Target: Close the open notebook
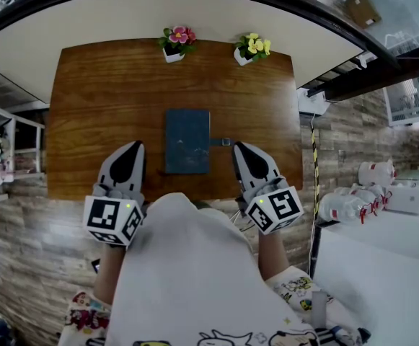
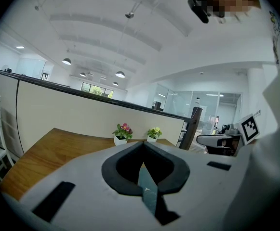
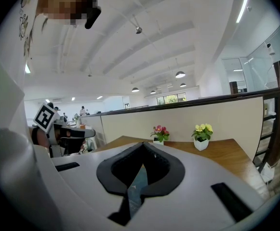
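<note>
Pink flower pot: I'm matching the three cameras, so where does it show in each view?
Head view: pink flower pot, top centre, at the far edge of the table.
Left gripper view: just left of centre.
Right gripper view: just right of centre.
Shared landmark: the yellow flower pot, right of it in every view.

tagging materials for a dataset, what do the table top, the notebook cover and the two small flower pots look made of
Table top: wood or wood-look laminate, warm brown with streaky grain and a slight sheen.
Notebook cover: dark blue-grey and matte, perhaps faux leather or cloth; too small to tell.
Pink-flower pot and yellow-flower pot: white and smooth, ceramic or plastic.
</note>
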Tool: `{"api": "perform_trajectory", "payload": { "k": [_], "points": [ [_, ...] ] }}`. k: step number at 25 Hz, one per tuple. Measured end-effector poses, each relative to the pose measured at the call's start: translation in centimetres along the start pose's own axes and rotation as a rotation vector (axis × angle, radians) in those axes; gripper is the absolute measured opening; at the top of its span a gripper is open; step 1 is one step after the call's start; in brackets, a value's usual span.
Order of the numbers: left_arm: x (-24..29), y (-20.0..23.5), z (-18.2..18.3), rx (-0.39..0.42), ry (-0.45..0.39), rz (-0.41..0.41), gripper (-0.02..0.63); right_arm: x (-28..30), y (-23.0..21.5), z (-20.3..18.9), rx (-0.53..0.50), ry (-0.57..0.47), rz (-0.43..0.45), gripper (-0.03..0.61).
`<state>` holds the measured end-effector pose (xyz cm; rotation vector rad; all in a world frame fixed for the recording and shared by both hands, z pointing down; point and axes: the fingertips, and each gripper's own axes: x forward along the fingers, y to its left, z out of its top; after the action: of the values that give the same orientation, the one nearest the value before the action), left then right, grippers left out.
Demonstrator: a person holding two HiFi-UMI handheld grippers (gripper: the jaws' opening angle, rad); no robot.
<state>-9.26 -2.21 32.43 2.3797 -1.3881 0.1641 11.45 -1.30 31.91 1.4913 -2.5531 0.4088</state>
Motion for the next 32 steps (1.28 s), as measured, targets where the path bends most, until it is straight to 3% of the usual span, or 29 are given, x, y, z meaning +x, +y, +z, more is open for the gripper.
{"api": "perform_trajectory", "payload": {
  "k": [32],
  "points": [
    [-0.23, 0.22, -0.36, -0.004, 0.006, 0.016, 0.002, 0.01, 0.1, -0.22, 0.023, -0.01, 0.011, -0.002]
  ]
}}
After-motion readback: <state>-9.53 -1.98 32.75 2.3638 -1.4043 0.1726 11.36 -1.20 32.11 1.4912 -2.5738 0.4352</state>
